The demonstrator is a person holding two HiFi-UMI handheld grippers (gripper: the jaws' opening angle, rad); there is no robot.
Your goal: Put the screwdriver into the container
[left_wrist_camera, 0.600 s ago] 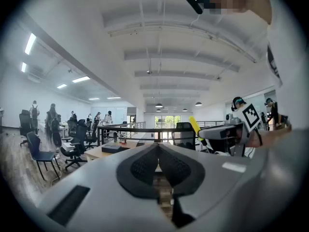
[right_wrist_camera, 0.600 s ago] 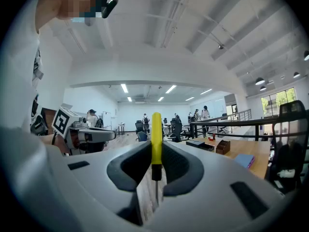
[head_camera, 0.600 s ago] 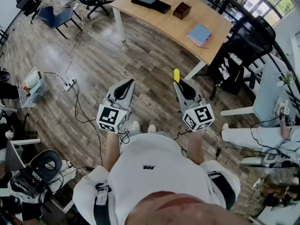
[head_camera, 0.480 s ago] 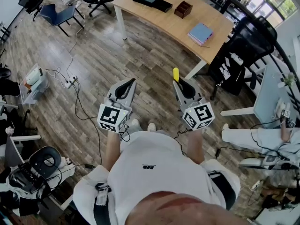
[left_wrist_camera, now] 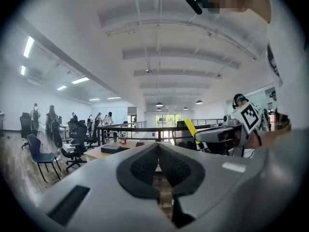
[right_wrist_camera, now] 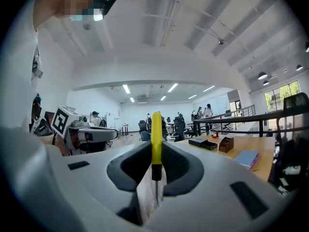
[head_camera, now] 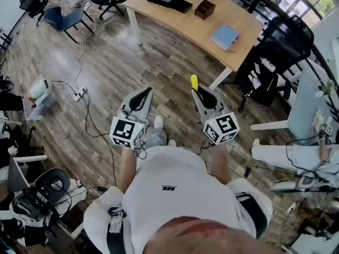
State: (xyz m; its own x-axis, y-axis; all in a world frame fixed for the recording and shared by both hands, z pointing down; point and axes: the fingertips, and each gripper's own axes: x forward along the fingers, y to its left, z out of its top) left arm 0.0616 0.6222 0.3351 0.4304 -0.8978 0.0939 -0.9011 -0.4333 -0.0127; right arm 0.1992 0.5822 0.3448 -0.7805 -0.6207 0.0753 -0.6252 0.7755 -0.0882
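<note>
the right tongs (head_camera: 196, 92) are clamped on the screwdriver (head_camera: 194, 82). its yellow handle sticks out past the tips and the metal shaft points back between the pads, as the right gripper view shows. the left tongs (head_camera: 146, 92) are closed with nothing between them. both are held out in front of the person, over the wooden floor (head_camera: 159, 57) and well apart from the bench (head_camera: 175, 23) ahead. on that bench stand a brown open box (head_camera: 205, 9), a flat black case (head_camera: 169, 0) and a blue book (head_camera: 225, 37). the brown box looks the likely container, though its inside cannot be seen from here.

the step in hand seems to be carrying the tool across. to do it well, keep the grip firm so the handle does not swivel, and walk up close to the bench. bring the handle end over the box opening, tilt it down, lower it inside, and only then ease the tongs apart. the left tongs could steady the box if it proves light.
</note>
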